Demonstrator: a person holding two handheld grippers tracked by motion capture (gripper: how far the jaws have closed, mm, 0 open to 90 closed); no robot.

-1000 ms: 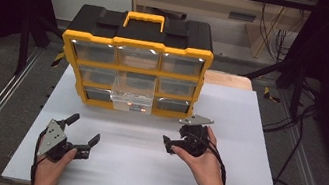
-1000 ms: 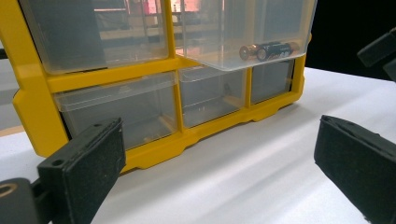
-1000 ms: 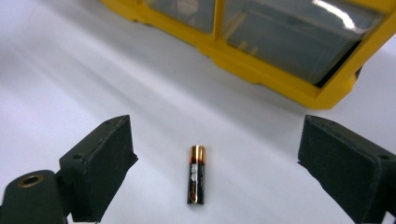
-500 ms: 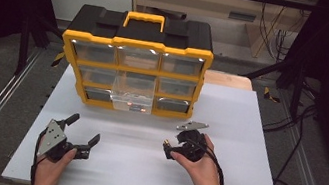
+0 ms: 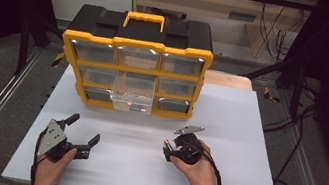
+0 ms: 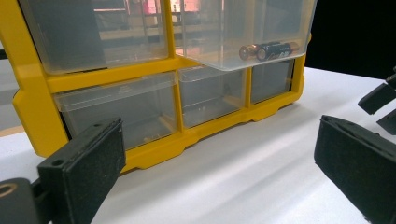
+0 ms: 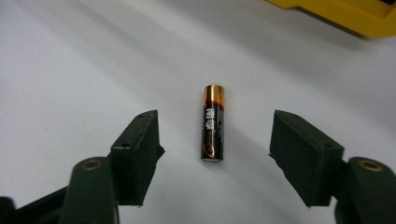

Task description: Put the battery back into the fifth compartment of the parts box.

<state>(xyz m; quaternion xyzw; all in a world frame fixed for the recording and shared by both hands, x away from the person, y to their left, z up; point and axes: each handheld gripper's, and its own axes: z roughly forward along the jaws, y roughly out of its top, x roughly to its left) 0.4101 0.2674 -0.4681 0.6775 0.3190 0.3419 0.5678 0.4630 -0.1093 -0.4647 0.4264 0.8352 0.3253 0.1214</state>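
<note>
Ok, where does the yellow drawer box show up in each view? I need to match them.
High view: the yellow drawer box stands upper centre, at the far end of the table.
Left gripper view: its front spans the upper left and centre.
Right gripper view: a yellow edge shows in the top right corner.
Shared landmark: the white table under it.
</note>
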